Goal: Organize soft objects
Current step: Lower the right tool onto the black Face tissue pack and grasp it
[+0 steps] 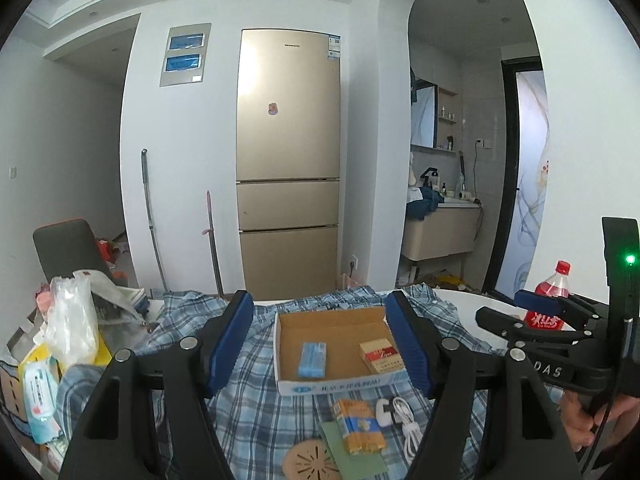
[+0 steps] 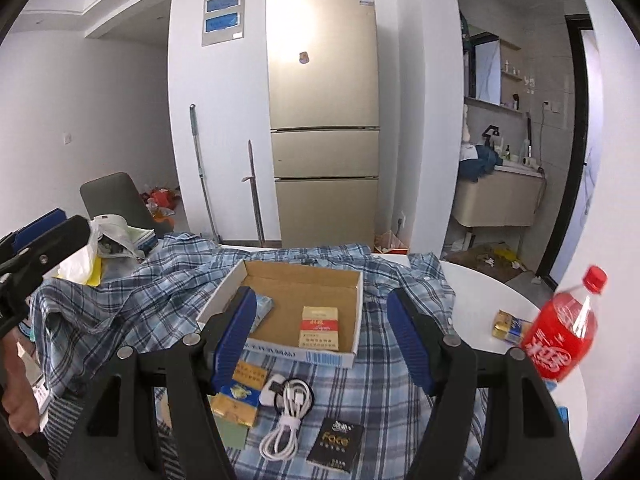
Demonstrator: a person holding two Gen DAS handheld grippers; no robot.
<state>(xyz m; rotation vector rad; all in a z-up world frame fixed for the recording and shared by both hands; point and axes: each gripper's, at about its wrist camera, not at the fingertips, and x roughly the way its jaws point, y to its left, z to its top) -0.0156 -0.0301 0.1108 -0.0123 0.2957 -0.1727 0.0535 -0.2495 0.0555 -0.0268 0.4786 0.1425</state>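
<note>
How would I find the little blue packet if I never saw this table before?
Find the open cardboard box sitting on the blue plaid cloth in front of the gold fridge. Two things lie inside: the light blue packet on the left, and a red-and-white pack on the right.

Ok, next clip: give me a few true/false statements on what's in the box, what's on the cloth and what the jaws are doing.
1. The cardboard box holds a blue tissue pack and a red-and-white carton. True.
2. The white cable lies inside the box. False: it lies on the plaid cloth, in front of the box.
3. The left gripper grips the carton. False: its jaws stand open and empty.
4. The red bottle stands to the right of the box. True.
5. The right gripper has open, empty jaws. True.
</note>
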